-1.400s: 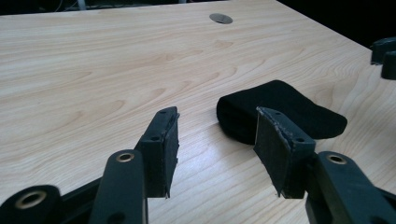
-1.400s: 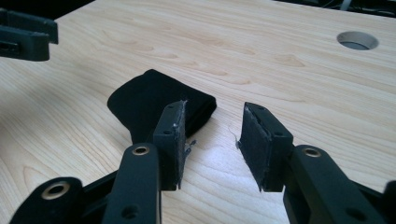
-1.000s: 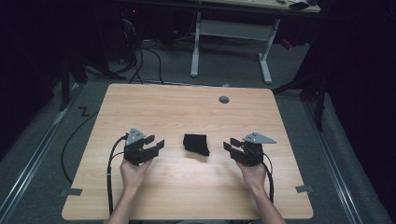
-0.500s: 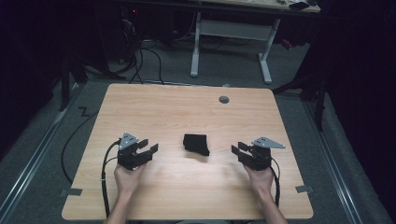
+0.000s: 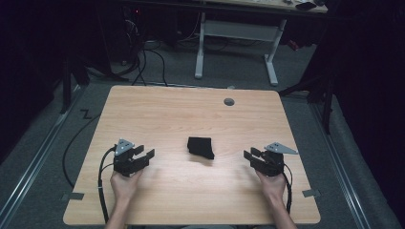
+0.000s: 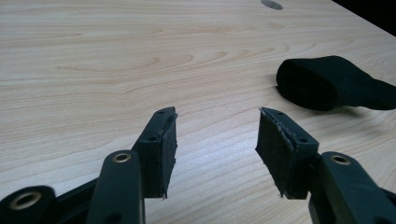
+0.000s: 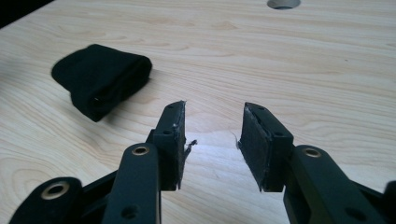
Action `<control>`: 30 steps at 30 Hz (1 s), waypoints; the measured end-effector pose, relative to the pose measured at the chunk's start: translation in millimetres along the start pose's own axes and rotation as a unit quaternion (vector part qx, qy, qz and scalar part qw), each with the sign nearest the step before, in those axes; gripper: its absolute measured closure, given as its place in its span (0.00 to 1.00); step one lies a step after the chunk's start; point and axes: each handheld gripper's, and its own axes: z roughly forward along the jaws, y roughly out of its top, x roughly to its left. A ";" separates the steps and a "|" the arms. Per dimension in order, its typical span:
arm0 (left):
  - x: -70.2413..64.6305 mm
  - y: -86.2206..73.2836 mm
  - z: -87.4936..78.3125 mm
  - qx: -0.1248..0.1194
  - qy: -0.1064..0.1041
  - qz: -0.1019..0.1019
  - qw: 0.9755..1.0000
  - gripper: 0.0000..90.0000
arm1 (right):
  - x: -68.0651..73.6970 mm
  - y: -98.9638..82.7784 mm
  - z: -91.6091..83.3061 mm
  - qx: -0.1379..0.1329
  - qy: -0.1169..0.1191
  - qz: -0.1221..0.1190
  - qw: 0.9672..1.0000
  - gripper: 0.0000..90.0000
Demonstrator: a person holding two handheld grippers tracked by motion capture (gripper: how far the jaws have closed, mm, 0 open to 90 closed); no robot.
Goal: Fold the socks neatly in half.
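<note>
You've pulled both tongs back from the folded black cloth point(image 5: 200, 147); left tongs point(image 5: 144, 157) and right tongs point(image 5: 251, 158) gape empty above the bench point(image 5: 167, 114).

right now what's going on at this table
A person sits at a light wooden table with a black two-fingered gripper in each hand. A small folded black cloth bundle lies near the table's middle, between the two grippers and touched by neither. The left gripper and the right gripper both rest low near the table's near edge, fingers open with nothing between them, pointing inward toward the cloth.
</note>
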 end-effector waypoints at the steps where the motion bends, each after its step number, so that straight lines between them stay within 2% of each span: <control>1: 1.4 -0.7 0.0 0.001 0.003 -0.001 1.000 0.53 | -1.2 -1.0 -0.4 0.001 -0.003 0.001 1.000 0.66; 6: 9.4 -5.6 1.3 0.001 0.010 -0.019 1.000 0.53 | -10.2 -6.5 0.4 0.016 -0.015 0.004 1.000 0.66; 12: 12.9 -7.6 6.1 0.009 0.021 -0.021 1.000 0.53 | -14.4 -7.7 0.9 0.022 -0.029 0.004 0.999 0.65; 24: 14.5 -10.4 17.1 0.037 0.049 0.000 0.998 0.53 | -29.4 -22.0 5.2 0.046 -0.070 0.016 0.996 0.64; 30: 14.8 -12.1 22.8 0.053 0.064 0.012 0.996 0.52 | -32.8 -25.7 10.4 0.065 -0.095 0.007 0.993 0.62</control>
